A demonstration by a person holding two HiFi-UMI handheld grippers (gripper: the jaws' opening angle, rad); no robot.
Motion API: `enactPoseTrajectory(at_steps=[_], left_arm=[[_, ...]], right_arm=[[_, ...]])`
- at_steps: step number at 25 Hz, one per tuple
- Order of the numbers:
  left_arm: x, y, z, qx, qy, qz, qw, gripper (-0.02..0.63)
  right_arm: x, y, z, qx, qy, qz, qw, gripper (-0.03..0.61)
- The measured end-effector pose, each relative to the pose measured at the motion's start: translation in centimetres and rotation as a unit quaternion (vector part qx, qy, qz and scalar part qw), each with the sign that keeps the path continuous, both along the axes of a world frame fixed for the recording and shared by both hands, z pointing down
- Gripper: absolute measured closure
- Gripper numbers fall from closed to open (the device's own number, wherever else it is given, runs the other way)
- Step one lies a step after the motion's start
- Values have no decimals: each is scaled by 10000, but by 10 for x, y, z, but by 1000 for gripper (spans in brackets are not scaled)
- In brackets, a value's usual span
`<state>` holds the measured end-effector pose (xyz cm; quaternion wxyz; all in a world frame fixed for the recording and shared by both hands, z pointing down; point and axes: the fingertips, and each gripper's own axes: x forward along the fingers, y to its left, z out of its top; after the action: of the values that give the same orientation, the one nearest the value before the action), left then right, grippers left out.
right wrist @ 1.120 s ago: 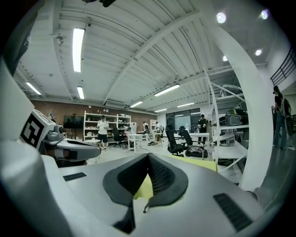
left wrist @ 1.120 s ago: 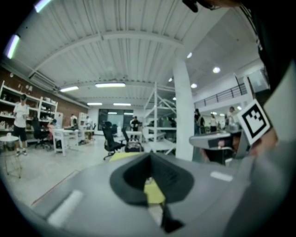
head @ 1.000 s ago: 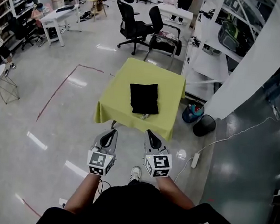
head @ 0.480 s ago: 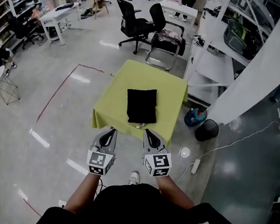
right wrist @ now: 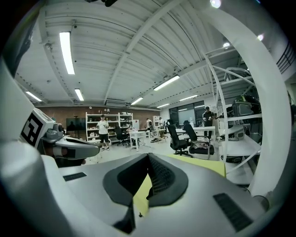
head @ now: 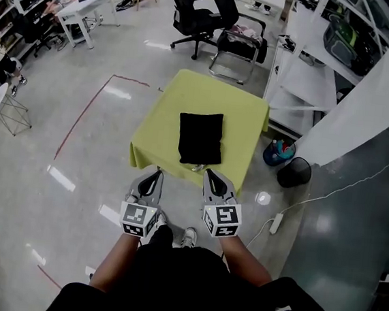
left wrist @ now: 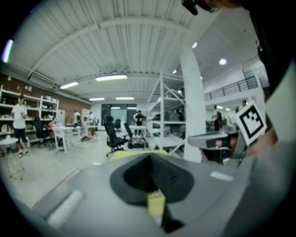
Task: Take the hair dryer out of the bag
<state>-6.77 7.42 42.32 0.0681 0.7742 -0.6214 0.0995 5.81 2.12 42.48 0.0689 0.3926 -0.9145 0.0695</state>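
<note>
A flat black bag (head: 200,137) lies in the middle of a small table covered with a yellow-green cloth (head: 160,124). A bit of something pale (head: 198,166) shows at the bag's near edge; no hair dryer can be seen. My left gripper (head: 156,173) and right gripper (head: 209,174) hang side by side just short of the table's near edge, both shut and holding nothing. In the left gripper view the shut jaws (left wrist: 150,157) point at the cloth (left wrist: 134,154). In the right gripper view the shut jaws (right wrist: 148,157) point at the cloth (right wrist: 203,165) too.
Two black office chairs (head: 194,15) stand beyond the table. White shelving (head: 312,67) rises at the right. Next to the table's right side sit a blue bucket (head: 278,152) and a black bin (head: 295,173); a power strip (head: 275,223) lies on the floor.
Both grippers have come forward toward the table's near edge, and the table sits nearer in the head view. The jaws have stayed shut.
</note>
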Motion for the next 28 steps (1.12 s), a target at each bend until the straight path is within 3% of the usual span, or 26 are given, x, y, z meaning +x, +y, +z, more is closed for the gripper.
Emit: enactPoseTrajectory(at_steps=[19,28], left_arm=[[-54,-116,18,-24,-14,1140,9935,606],[-44,-143,34,-204,-11,1769,9840,606]], right_arm=[[-65,-104,3,164,411,764,9961,572],[-63,-122,11,-11,509,1184,9917,572]])
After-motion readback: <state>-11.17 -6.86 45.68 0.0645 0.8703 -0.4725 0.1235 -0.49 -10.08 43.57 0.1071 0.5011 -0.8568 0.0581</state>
